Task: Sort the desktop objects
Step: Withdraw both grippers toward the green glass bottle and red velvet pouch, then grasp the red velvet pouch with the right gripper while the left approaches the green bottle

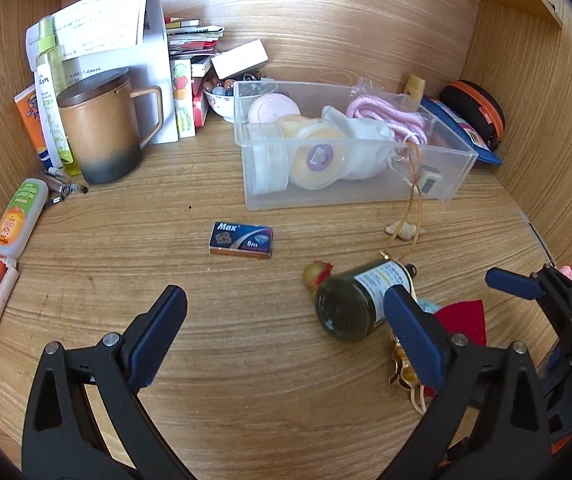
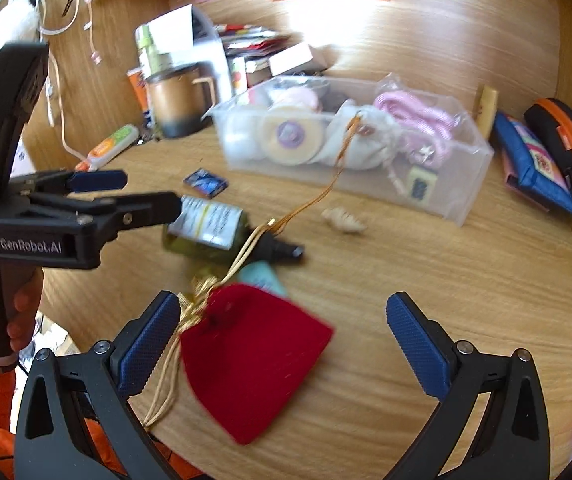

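Both claws open over the cluttered tabletop (image 1: 246,312).

The left claw (image 1: 282,328) gapes wide, one pad just touching a green bottle (image 1: 357,300) that lies on its side; nothing is gripped. The right claw (image 2: 282,340) is spread too, with a red pouch (image 2: 254,356) lying between its pads, its gold cord against the left pad. A clear bin (image 1: 349,188) of small items sits further back, a blue box (image 1: 241,240) in front of it, a mug (image 1: 102,128) to the left.
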### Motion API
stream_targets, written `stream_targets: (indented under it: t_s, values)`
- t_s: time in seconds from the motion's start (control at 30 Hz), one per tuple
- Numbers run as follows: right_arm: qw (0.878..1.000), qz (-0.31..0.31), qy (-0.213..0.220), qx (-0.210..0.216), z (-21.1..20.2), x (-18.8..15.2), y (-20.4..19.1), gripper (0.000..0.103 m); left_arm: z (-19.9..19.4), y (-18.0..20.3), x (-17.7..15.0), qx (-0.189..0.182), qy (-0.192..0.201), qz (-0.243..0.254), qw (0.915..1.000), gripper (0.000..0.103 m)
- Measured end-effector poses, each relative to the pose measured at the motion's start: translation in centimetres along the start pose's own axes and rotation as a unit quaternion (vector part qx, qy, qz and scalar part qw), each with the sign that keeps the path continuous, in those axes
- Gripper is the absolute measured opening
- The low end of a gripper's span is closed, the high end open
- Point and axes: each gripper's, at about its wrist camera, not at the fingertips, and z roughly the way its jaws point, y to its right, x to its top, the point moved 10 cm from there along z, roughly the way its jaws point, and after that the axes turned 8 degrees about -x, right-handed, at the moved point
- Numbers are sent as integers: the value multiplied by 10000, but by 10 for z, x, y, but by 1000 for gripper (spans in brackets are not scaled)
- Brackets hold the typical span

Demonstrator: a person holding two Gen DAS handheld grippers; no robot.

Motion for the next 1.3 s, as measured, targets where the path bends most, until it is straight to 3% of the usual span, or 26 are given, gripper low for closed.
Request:
stream_targets:
  t_s: [0.33, 0.57, 0.73, 0.8, 0.9, 1.17, 1.3]
  values:
    - [9997, 74, -199, 126, 13, -18, -13, 103, 4, -3, -25, -111, -224, -167, 9995, 100]
    - [10000, -44, 46, -68, 10, -19, -10, 103, 7, -3, -28, -162, -275, -230, 9992, 100]
    - [9992, -258, 188, -219, 8, -20, -9, 89, 12, 0, -32, -161, -358, -278, 9988, 100]
    - [9993, -243, 235, -184, 5, -18, -6, 73, 14, 2, -34, -174, -402, -267, 9987, 100]
    - [9992, -220, 277, -173, 5, -17, -1, 59, 18, 5, -38, -162, -465, -235, 9985, 100]
    - [9994, 142, 287, 111, 3, -13, 13, 43, 23, 15, -36, -105, -492, -90, 9987, 100]
    - [9987, 347, 351, 119, 3, -9, 25, 37, 22, 18, -21, 66, -261, 104, 9996, 100]
